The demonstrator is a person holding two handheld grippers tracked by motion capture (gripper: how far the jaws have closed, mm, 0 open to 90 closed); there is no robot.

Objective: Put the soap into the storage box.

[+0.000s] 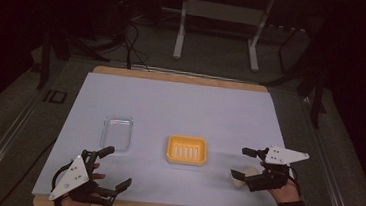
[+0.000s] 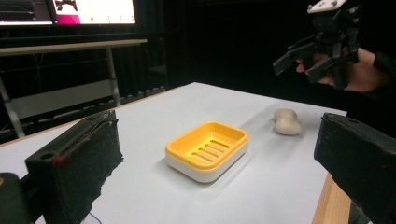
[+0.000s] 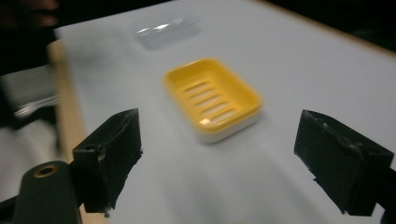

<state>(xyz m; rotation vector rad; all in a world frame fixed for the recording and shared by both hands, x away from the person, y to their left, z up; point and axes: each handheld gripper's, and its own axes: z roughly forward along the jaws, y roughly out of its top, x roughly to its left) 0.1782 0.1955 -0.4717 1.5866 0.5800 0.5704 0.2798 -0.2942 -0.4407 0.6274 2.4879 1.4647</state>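
From the high view I see the yellow ribbed plastic soap dish with a white base point(image 1: 187, 150) near the middle of the white-covered table point(image 1: 181, 103). A clear plastic lid point(image 1: 117, 132) lies flat at its 9 o'clock, well apart. A pale beige bar of soap point(image 1: 245, 176) rests on the table at the dish's 4 o'clock. My left tool point(image 1: 112, 169) sits at 7 o'clock, jaws spread wide and empty. My right tool point(image 1: 241, 163) hovers just over the soap, jaws apart, gripping nothing.
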